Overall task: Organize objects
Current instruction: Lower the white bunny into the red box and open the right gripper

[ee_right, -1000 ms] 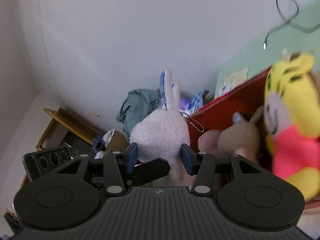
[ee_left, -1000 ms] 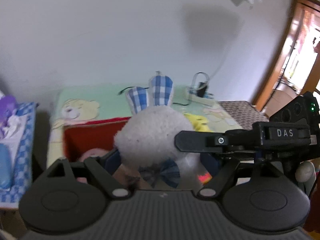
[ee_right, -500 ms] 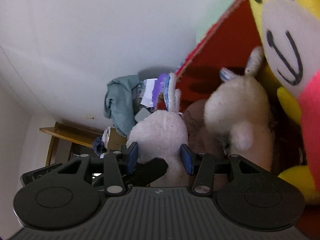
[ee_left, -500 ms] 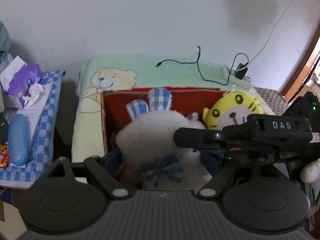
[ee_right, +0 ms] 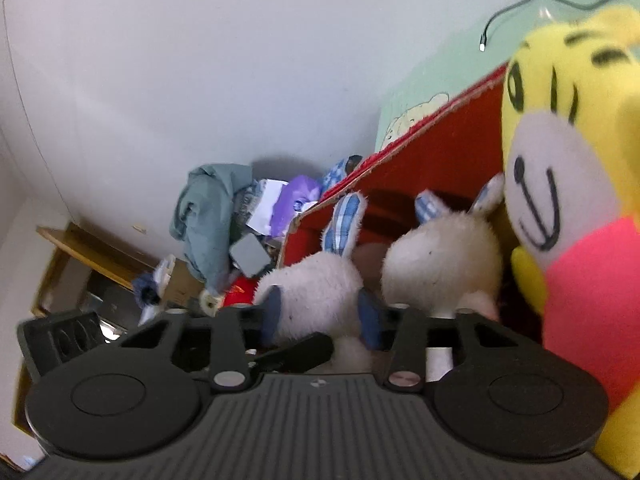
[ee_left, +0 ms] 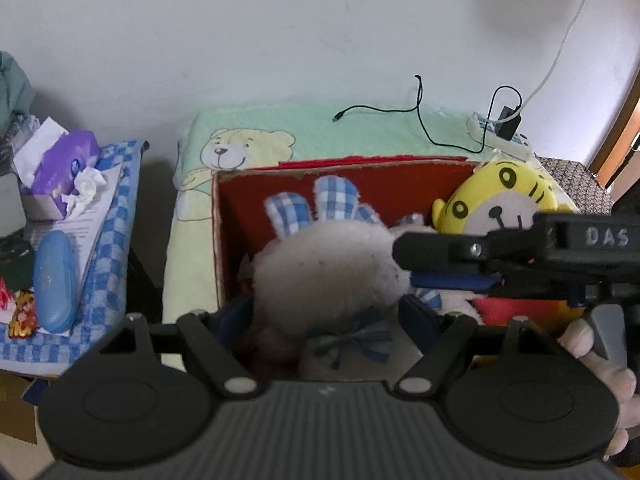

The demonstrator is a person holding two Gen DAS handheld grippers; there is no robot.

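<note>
Fuzzy white plush rabbit with checked cloth ears, matt red cardboard box, smooth glossy blue plastic case

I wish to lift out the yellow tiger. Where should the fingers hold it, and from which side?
Probably the round head of the yellow tiger, from above: it sits upright at the right end of the red box, head above the rim, body crowded by a white rabbit.

Plain white wall fills the upper frame; wooden door frame at right edge; wooden shelf at lower left.
</note>
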